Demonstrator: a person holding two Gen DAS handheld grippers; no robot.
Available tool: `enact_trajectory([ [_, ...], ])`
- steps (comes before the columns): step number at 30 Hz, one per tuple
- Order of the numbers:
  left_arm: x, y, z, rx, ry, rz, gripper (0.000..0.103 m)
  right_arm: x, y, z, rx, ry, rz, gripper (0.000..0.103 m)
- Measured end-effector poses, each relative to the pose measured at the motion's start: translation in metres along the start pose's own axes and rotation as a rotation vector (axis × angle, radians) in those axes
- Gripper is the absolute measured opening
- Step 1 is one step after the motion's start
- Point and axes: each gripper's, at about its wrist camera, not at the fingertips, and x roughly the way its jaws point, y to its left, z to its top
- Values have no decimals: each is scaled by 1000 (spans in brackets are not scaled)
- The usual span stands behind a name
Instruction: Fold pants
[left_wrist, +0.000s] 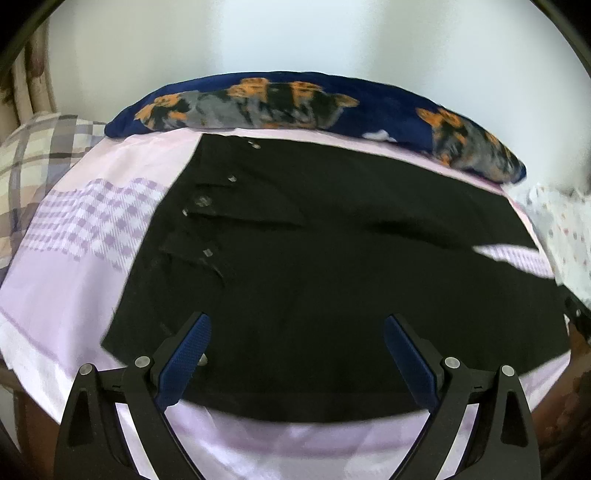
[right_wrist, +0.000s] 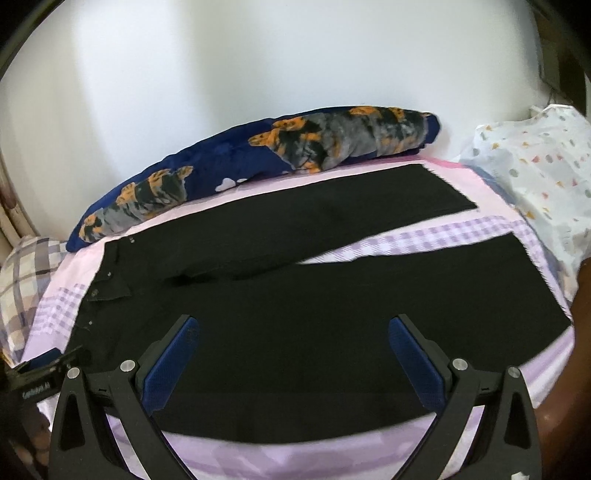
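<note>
Black pants (right_wrist: 295, 325) spread flat on a lilac bed sheet (right_wrist: 295, 458), under two wide-spread grippers.

Nearest, left gripper (left_wrist: 297, 332) and right gripper (right_wrist: 293, 334) each with blue-padded fingers (left_wrist: 186, 362) parted, holding nothing, above the near edge of the pants. Waistband with metal buttons (left_wrist: 207, 253) at the left, the two legs running right and splitting apart over a checked patch of the sheet. Beyond, against the white wall (right_wrist: 258, 55), a navy blanket (right_wrist: 229, 162) with orange-and-grey print along the far edge; plaid pillow (left_wrist: 33, 147) at far left, white spotted cloth (right_wrist: 535, 166) at far right.
</note>
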Motion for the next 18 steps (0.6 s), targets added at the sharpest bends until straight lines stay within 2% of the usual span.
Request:
enact_trajectory([
  [2, 8, 19, 17, -27, 3, -18, 93, 11, 6, 10, -9, 13, 17, 102],
  [7, 32, 75, 65, -118, 4, -59, 75, 41, 26, 32, -42, 74, 85, 102],
  [10, 50, 106, 95, -165, 4, -100, 68, 62, 37, 43, -31, 113, 140, 102],
  [14, 83, 139, 133, -230, 36, -226, 59, 90, 53, 53, -31, 144, 144, 102],
  [15, 92, 145, 141, -247, 44, -255, 53, 95, 56, 54, -34, 149, 139, 102],
  [16, 102, 151, 149, -263, 56, -274, 47, 100, 59, 55, -36, 156, 137, 102],
  [18, 121, 161, 161, -282, 78, -297, 42, 112, 64, 56, -40, 174, 135, 102],
])
